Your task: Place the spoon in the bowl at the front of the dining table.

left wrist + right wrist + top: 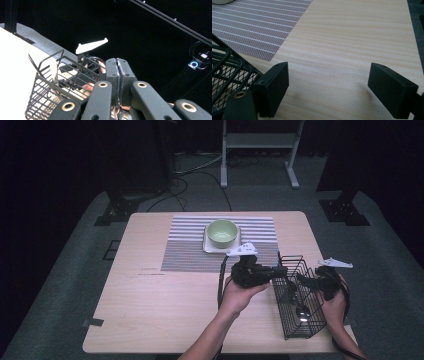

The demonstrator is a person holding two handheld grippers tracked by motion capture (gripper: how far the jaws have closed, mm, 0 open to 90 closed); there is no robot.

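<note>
A black wire basket (295, 332) stands at the table's front right with a metal spoon (301, 311) lying inside it. My left gripper (279, 270) is at the basket's left rim, pointing right. Its jaws are pressed together with nothing between them (118, 72), above the basket (42, 85). My right gripper (312, 279) is just right of the basket. It stands wide open over bare wood (329, 82), with the basket's corner (227, 65) at its left jaw. The left gripper view also shows the right gripper (85, 67) beyond the basket.
A green bowl (222, 233) sits on a white square plate (208, 247) on a striped placemat (190, 250) at the table's far middle. The placemat's corner (257, 25) is ahead and left of the right gripper. The wooden table (150, 300) runs left of the hands.
</note>
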